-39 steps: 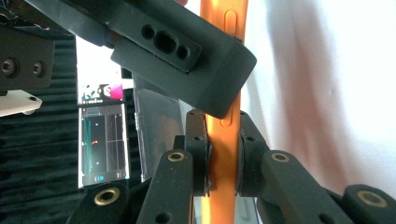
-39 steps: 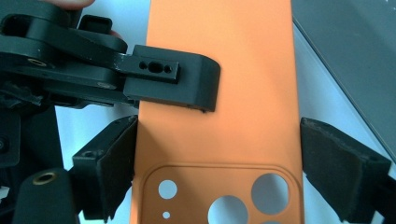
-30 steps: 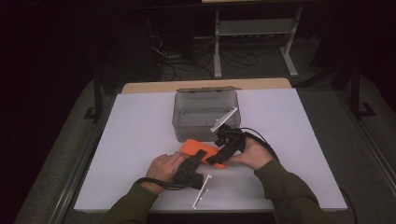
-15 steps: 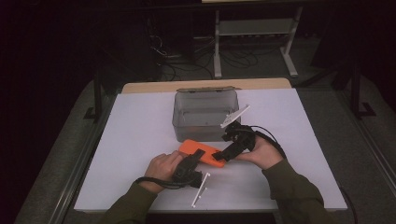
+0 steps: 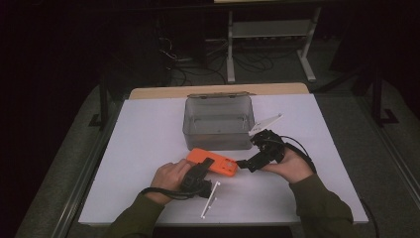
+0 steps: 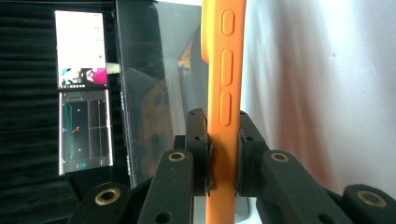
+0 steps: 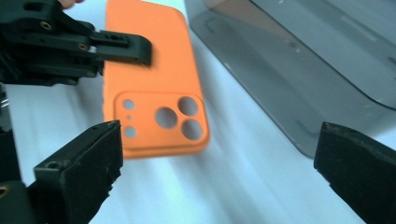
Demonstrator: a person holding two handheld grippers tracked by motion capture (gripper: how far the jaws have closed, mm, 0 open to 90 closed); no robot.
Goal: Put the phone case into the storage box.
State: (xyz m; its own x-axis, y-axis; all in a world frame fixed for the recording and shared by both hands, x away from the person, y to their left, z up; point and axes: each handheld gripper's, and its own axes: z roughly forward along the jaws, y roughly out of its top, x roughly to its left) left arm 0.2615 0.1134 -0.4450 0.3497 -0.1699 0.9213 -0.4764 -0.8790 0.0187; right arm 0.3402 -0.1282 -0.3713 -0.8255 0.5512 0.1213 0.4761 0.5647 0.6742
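One orange phone case point(image 6: 226, 70) pinched in left jaws, just beyond spread right jaws.

In the left gripper view the orange phone case point(image 6: 226, 70) ran off the top and bottom edges. The left gripper's fingers point(image 5: 204, 164) hid part of it near the tabletop's point(image 5: 148, 129) front edge.

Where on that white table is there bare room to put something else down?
The white table is bare left of the grey bin, out to its left edge, and along the right edge beyond the right hand-held gripper. It is crowded in front of the bin: the orange phone case, clamped by the left hand-held gripper, lies there with both hands.
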